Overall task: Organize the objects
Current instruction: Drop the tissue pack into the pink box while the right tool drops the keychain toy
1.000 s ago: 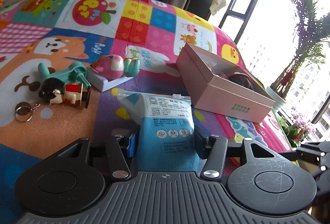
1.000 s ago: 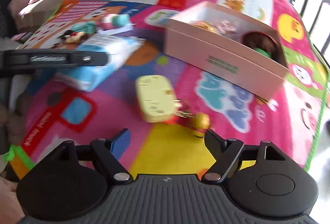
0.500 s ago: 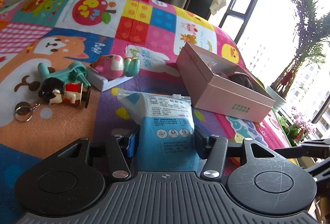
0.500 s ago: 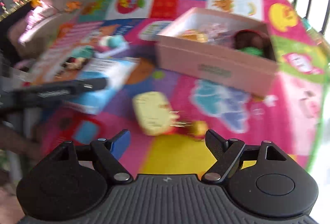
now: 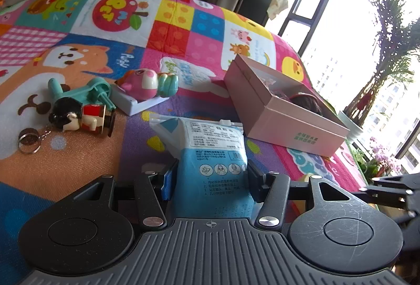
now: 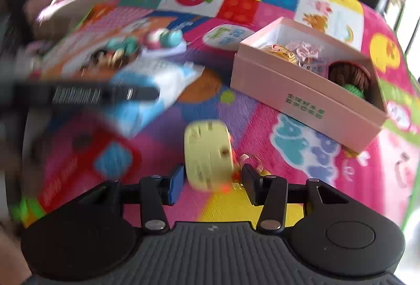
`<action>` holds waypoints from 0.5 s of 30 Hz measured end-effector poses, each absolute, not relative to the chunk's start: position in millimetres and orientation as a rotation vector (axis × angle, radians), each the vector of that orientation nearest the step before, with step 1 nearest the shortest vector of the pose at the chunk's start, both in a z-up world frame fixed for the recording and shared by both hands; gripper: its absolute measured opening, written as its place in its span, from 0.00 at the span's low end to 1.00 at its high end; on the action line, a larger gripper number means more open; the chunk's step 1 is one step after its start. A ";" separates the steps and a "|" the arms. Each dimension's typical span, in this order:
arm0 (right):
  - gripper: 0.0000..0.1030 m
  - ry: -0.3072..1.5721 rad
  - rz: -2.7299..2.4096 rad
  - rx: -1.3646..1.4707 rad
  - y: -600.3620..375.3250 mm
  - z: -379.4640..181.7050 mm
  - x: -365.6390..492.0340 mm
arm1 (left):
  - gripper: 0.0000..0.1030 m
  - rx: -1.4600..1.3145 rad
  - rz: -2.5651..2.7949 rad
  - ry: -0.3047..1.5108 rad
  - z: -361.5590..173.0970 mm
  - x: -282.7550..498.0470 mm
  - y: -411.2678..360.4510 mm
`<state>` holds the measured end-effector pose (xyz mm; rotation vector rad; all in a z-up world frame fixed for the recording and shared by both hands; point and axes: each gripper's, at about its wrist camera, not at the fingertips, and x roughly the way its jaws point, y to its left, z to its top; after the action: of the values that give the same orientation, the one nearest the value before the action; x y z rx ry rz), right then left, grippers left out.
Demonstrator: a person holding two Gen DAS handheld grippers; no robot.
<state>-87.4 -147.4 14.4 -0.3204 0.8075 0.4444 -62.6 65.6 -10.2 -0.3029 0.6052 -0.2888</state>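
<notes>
The right gripper (image 6: 212, 184) is closing its jaws around the yellow toy (image 6: 207, 156) on the mat (image 6: 302, 151), near the box (image 6: 302, 98); contact is unclear. The left gripper (image 5: 208, 178) is pinching the pouch (image 5: 210, 154). The toy should be centred before lifting.

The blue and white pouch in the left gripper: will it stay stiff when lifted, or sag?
Probably sags: the blue and white pouch looks like soft film, and the left gripper pinches only its near end, so the far end likely droops. It looks puffy, so probably light for its size. The glossy film might slip between the pads.
</notes>
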 end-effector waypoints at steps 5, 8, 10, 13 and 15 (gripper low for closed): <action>0.65 0.720 0.271 -0.483 -162.6 15.4 -108.1 | 0.56 -0.301 -0.288 0.605 -10.7 -62.3 64.4; 0.67 0.779 0.328 -0.252 -173.8 27.6 -102.9 | 0.56 -0.298 -0.288 0.605 -10.3 -62.4 65.6; 0.67 0.802 0.373 -0.126 -171.2 28.4 -96.9 | 0.56 -0.297 -0.286 0.605 -10.9 -62.3 65.4; 0.67 0.730 0.365 -0.130 -154.5 25.0 -91.8 | 0.56 -0.292 -0.284 0.605 -11.1 -62.2 64.6; 0.65 0.698 0.359 -0.203 -140.7 20.3 -86.8 | 0.56 -0.285 -0.282 0.606 -11.3 -62.2 63.7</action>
<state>-86.8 -140.7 20.3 -0.2033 0.6983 0.3588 -62.2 63.7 -11.3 -0.2849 0.6058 -0.2819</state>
